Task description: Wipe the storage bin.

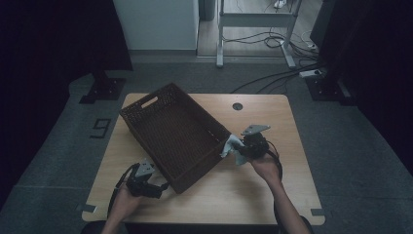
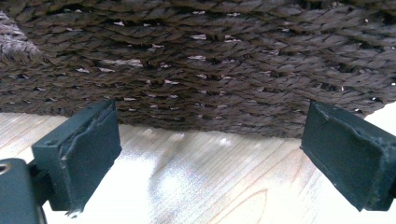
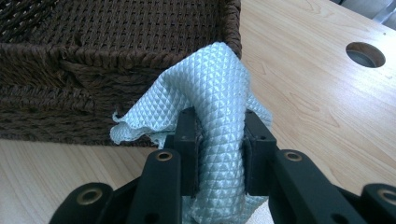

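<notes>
High view: a light wooden table (image 1: pixel 253 190) is seen on grey carpet, with cables trailing at the back of the dim room. The pale blue cloth (image 3: pixel 219 93) is pinched by the right gripper (image 3: pixel 219 140) against the wicker basket (image 1: pixel 170 136) corner. The left gripper (image 2: pixel 210 154) is spread wide, empty, facing the basket wall.

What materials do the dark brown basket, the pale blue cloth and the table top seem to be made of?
Dark brown woven basket: apparently wicker or twisted fibre cord, matt; braided strands with gaps show.
Pale blue cloth: likely synthetic, perhaps microfibre; a fine diamond texture with slight sheen.
Light table top: wood or wood-look laminate, smooth; grain lines and soft reflections leave it open.
</notes>
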`<state>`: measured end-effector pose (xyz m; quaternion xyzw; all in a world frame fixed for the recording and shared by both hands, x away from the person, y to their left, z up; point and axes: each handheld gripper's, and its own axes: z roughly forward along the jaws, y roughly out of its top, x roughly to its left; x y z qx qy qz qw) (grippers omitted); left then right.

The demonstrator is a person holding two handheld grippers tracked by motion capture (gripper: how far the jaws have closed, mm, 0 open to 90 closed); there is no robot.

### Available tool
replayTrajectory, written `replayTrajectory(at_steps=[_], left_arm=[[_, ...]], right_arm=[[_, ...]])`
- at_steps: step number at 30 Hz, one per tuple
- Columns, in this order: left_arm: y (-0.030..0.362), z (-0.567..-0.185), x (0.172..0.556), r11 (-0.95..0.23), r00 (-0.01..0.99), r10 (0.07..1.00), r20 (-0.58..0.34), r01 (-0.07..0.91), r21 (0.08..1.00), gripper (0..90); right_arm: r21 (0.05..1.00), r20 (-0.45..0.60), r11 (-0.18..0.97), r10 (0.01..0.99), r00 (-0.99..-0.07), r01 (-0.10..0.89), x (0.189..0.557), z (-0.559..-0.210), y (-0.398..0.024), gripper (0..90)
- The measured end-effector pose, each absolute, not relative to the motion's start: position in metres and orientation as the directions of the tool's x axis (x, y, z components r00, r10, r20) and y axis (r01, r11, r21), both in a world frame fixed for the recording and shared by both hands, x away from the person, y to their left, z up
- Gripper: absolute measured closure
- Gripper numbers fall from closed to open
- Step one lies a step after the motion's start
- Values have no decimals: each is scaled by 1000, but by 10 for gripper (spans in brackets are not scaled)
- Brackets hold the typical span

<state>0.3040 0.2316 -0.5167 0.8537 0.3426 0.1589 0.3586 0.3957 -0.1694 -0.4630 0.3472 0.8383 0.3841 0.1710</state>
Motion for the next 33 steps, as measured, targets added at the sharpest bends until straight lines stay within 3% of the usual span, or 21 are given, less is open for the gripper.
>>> replayTrajectory(at_steps=[33], left_arm=[[224, -522, 303, -524, 742, 670, 18, 456, 719, 45]], right_arm=[[747, -69, 569, 583, -810, 345, 361, -465, -128, 706]])
